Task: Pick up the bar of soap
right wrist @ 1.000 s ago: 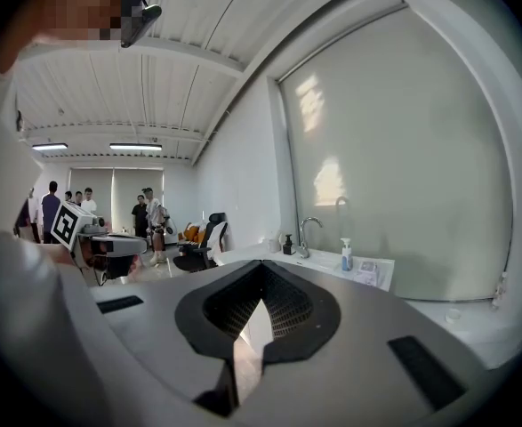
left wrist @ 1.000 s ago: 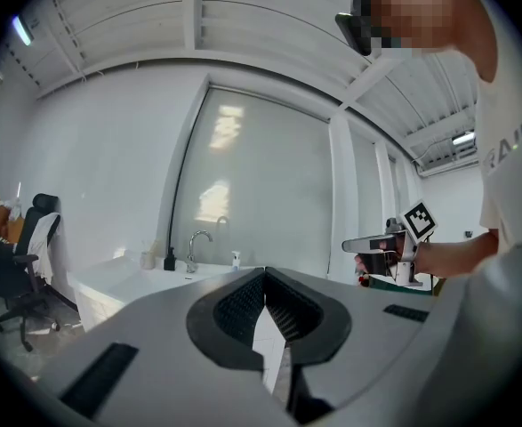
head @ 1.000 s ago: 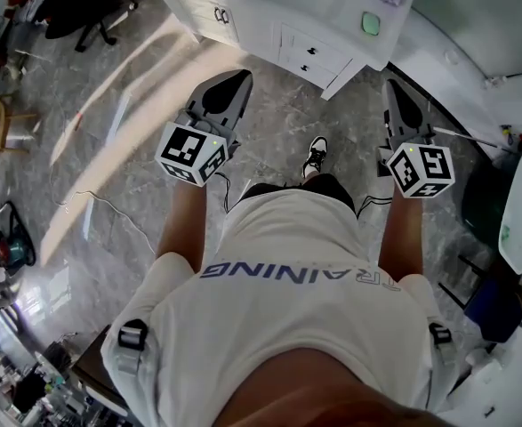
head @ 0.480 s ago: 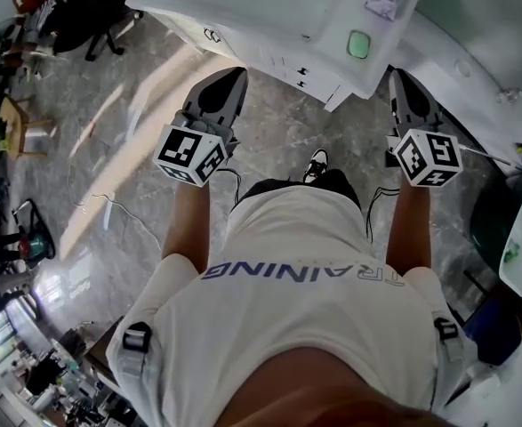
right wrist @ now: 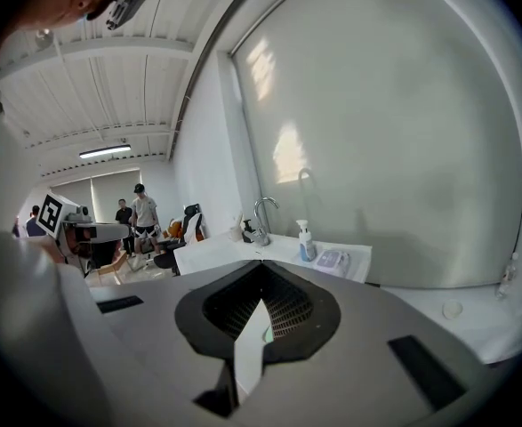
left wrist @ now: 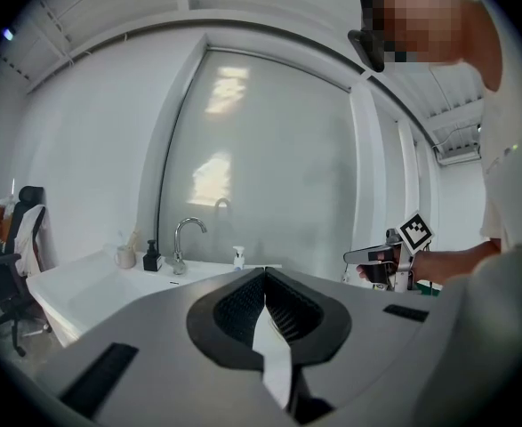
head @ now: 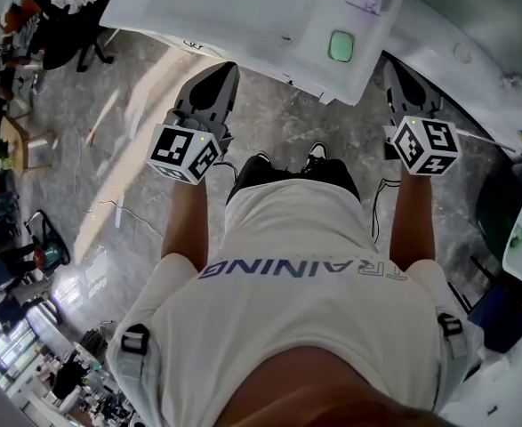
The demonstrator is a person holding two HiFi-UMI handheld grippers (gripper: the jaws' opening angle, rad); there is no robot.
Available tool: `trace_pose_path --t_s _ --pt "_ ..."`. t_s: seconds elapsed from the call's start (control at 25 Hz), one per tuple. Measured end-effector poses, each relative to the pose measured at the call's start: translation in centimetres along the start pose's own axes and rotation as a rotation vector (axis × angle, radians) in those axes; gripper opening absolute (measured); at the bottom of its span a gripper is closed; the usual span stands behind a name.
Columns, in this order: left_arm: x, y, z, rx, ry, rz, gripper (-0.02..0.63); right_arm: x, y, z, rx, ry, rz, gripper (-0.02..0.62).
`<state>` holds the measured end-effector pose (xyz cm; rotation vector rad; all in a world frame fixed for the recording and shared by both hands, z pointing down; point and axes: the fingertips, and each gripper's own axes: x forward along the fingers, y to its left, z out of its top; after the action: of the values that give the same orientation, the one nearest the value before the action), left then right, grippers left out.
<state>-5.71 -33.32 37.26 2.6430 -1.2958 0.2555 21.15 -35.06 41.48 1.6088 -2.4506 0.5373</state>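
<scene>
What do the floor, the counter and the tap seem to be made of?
Floor: looks like polished grey stone or tile, veined and glossy.
Counter: smooth white, perhaps stone or plastic; unclear.
Tap: shiny metal, likely chrome, curved silver spout.

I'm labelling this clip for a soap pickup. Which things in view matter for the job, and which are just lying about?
For the job:
green bar of soap
white counter it lies on
left gripper, shut, empty
right gripper, shut, empty

Lying about:
faucet
pump bottle
dark bottle
office chair
</scene>
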Motion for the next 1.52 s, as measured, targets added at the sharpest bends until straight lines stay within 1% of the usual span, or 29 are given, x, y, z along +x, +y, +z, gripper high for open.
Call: trace_pose_path --t_s 0.16,0.28,0.48,0.6,0.68,0.72,0.84,1.08,1.16,1.24,1.32,1.52 --pt "2.2 1.6 -0.3 -0.013 0.006 -0.05 0.009 1.8 0.0 -0.1 -0.012 0.032 -0.03 0.011" --pt "4.0 4.0 -0.9 -0.032 0.016 -0.095 0.009 3.8 0.5 -0.4 -0.022 0.055 -0.067 0.011" --pt "6.7 8.9 -2.3 -0.047 0.054 -0.191 0.009 6.9 1.4 -1.7 -0.004 0.106 -0.181 0.012" --pt "8.2 11.5 -3.3 -0.039 0.073 -0.221 0.009 9.3 0.8 -2.0 -0.006 0.125 -0.248 0.013" --pt "9.0 12.4 -4.1 -0.038 0.089 -0.232 0.009 10.7 0.1 -2.9 -0.008 0.154 -0.282 0.015" --pt "9.4 12.6 -4.6 -0.043 0.096 -0.235 0.009 11.2 -0.2 -3.7 -0.008 0.181 -0.292 0.028" --pt "10.1 12.1 -5.4 -0.057 0.107 -0.244 0.009 12.7 -1.5 -6.7 -0.005 0.282 -0.302 0.131" --pt "9.9 10.8 -6.3 -0.074 0.141 -0.255 0.009 16.2 -3.1 -13.7 -0.026 0.495 -0.331 0.232" --pt "9.8 10.6 -7.0 -0.084 0.156 -0.249 0.009 17.3 -3.6 -15.9 -0.037 0.544 -0.346 0.247" --pt "9.9 10.5 -7.6 -0.094 0.167 -0.242 0.009 18.0 -4.1 -17.4 -0.032 0.571 -0.366 0.253" --pt "10.0 10.4 -7.9 -0.1 0.173 -0.235 0.009 18.3 -4.6 -18.1 -0.025 0.58 -0.376 0.255" --pt "10.0 10.7 -7.8 -0.108 0.179 -0.223 0.009 18.8 -4.4 -18.5 -0.008 0.597 -0.34 0.255"
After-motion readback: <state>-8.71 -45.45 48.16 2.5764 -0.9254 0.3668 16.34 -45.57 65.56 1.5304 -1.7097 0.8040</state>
